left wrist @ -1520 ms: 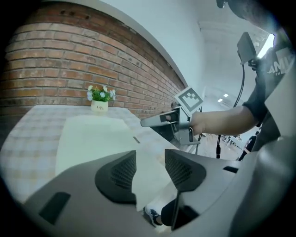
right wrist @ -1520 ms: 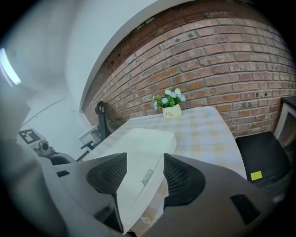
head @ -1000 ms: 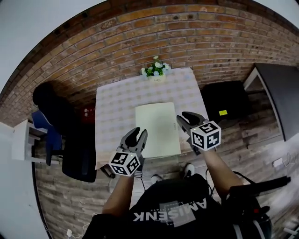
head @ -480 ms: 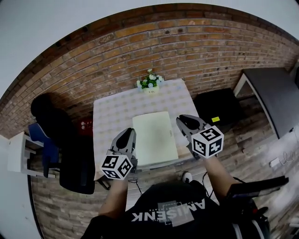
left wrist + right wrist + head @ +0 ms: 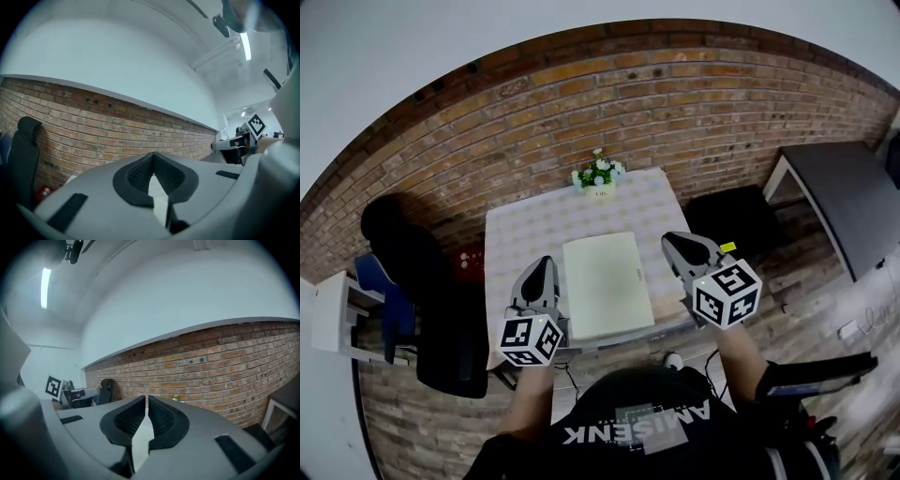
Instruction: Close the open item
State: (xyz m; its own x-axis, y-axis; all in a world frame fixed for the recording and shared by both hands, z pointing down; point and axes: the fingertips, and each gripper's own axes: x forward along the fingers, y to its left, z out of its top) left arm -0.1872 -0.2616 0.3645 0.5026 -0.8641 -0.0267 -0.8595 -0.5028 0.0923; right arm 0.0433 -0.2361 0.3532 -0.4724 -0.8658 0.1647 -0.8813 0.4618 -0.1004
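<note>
The pale flat item [image 5: 607, 286] lies shut and flat in the middle of the tabletop [image 5: 525, 230], which wears a chequered cloth. What kind of thing it is, book or folder or case, I cannot tell. A small pot of white flowers [image 5: 598, 175] stands at the item's 12 o'clock, at the tabletop's far edge next to the brick wall [image 5: 675, 103].

The left tongs [image 5: 541, 266] sit at the item's 9 o'clock, just beside its left edge in the head view. Their jaws have just been closing and are now clenched tip to tip with nothing between them. The right tongs [image 5: 675, 244] are at about 2 o'clock of the item, just off its right edge. Their jaws have also just been closing, and only a hairline slit remains at the tips, again with nothing between them. Neither pair touches the item.

Both pairs point toward the wall (each gripper view shows mostly brick and white wall above its own jaws). A black chair [image 5: 441, 323] stands at the tabletop's 8 o'clock. A dark table [image 5: 844, 192] stands well apart at its 3 o'clock.
</note>
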